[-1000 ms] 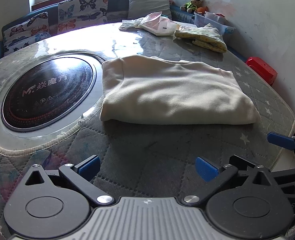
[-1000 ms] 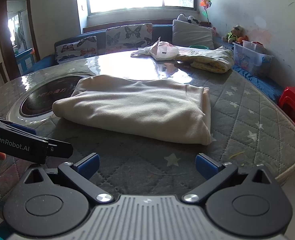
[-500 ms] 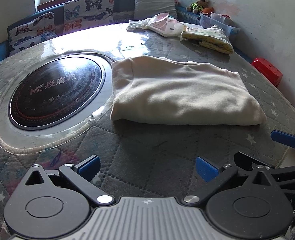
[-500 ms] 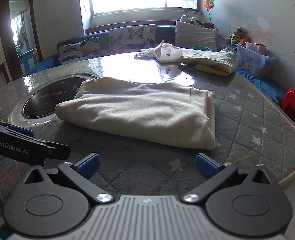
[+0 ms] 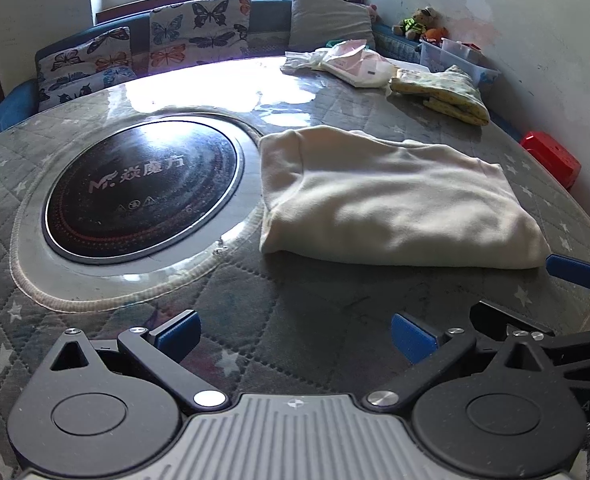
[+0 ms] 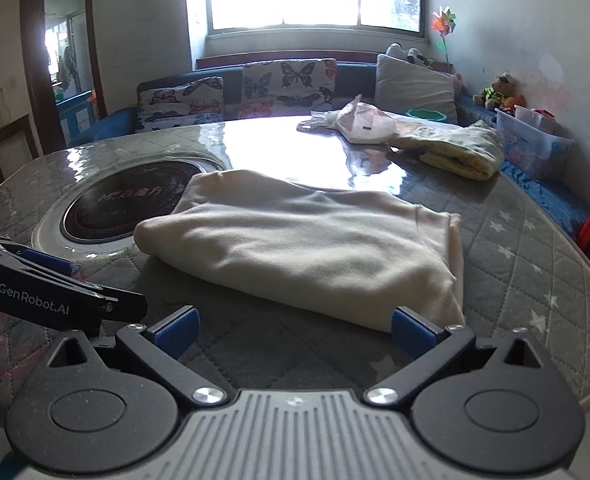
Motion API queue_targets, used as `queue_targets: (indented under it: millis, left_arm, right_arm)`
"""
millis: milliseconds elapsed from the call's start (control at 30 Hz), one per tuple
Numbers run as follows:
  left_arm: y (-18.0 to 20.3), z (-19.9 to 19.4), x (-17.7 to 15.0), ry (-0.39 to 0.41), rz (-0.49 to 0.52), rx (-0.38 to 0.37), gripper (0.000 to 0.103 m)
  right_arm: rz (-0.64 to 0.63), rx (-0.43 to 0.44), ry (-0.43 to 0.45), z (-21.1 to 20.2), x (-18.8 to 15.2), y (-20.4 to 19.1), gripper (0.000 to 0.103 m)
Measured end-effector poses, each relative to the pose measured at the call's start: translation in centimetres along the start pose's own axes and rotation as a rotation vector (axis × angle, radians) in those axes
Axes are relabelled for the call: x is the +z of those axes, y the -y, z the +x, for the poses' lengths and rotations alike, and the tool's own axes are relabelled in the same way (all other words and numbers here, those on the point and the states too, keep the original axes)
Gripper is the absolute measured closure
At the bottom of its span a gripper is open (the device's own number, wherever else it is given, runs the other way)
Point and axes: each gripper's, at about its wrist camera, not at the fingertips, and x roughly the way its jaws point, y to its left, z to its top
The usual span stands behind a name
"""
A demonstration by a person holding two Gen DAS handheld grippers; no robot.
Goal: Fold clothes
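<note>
A: What has changed in the last second?

B: Mostly the viewpoint. Both wrist views sit higher and a little closer than they did a second ago: the left view now takes in more of the sofa cushions and the window, and the cream garment (image 5: 391,200) fills more of each picture. The garment itself looks the same, a folded slab lying flat on the quilted surface (image 5: 295,320), its left edge just beside the round induction hob (image 5: 141,188).

A: And the grippers?

B: The left gripper (image 5: 295,332) has its blue pads wide apart with only the quilted cover between them. The right gripper (image 6: 293,330) is likewise spread and holds nothing; in its own view the garment's near corner lies just ahead of its right pad. It also shows at the right edge of the left view, beside the garment's right end (one blue pad and some black linkage, no more).

A: So what does that mean for the folding?

B: I'd judge this garment is folded, or one fold short, and both grippers are between grasps. Whether another fold follows or the piece gets moved, I can't tell from here.

A: Anything else on the surface?

B: A folded yellow printed cloth (image 6: 459,150) and a plastic bag (image 6: 359,122) lie well apart at the far side, touching each other.
</note>
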Motion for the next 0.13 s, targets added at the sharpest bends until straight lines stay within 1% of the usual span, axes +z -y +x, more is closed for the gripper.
queue_targets:
  millis: [133]
  left_arm:
    - [-0.79,-0.26,0.38,0.008,-0.011,0.019,0.000]
  right_arm:
    - [-0.026,0.016,0.010,0.53,0.74,-0.76,0.000]
